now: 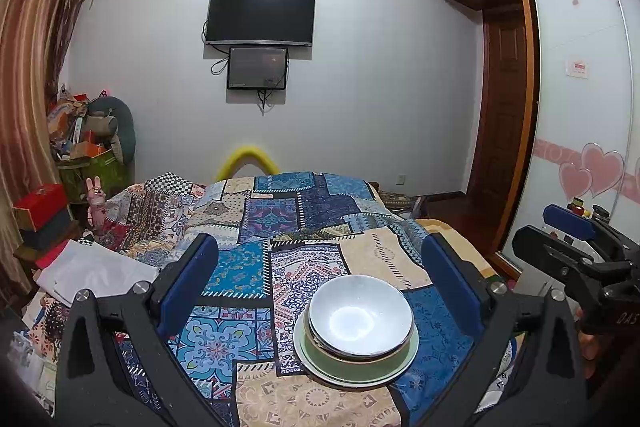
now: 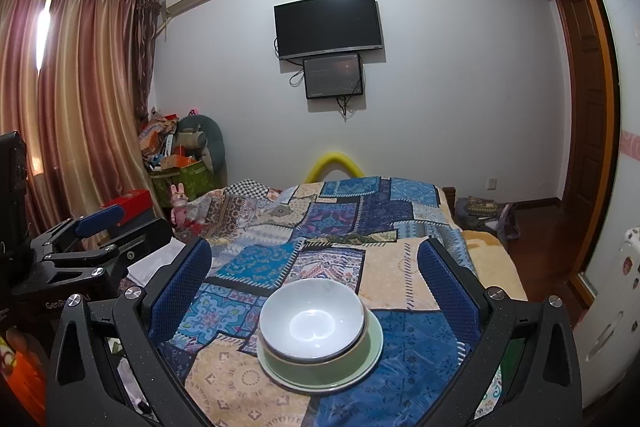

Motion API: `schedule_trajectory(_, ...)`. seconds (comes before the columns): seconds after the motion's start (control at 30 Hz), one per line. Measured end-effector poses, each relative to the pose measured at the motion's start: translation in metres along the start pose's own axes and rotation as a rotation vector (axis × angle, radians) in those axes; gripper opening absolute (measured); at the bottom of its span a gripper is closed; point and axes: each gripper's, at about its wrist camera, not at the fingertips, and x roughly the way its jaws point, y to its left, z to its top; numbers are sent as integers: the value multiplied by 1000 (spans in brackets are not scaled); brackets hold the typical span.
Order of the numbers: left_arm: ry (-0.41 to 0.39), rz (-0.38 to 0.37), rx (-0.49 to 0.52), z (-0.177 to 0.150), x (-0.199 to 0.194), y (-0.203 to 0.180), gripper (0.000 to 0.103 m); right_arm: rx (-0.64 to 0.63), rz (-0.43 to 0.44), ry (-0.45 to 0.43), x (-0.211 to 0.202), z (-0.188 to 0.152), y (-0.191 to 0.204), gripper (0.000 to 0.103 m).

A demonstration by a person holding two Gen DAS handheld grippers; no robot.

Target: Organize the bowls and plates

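Both tools, the left tool (image 1: 320, 283) and right tool (image 2: 314, 279), hang spread and empty above the bed (image 2: 400, 259), where the stacked bowls (image 2: 312, 327) on a plate (image 2: 372, 355) sit centred ahead, seemingly nearer the right one.

Your left gripper (image 1: 320, 283) and right gripper (image 2: 314, 281) both point toward 12 o'clock, side by side, jaws spread wide and empty.

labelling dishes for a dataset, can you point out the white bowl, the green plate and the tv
white bowl (image 2: 312, 325), right wrist view, inner bottom
green plate (image 2: 370, 351), right wrist view, right rim
tv (image 1: 260, 15), left wrist view, screen centre
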Motion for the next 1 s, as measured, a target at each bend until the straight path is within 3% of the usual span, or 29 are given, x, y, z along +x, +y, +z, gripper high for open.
schedule_trajectory(1.0, 19, -37, -16, 0, 6, 4, 103, 2, 2, 11, 3, 0, -1, 103)
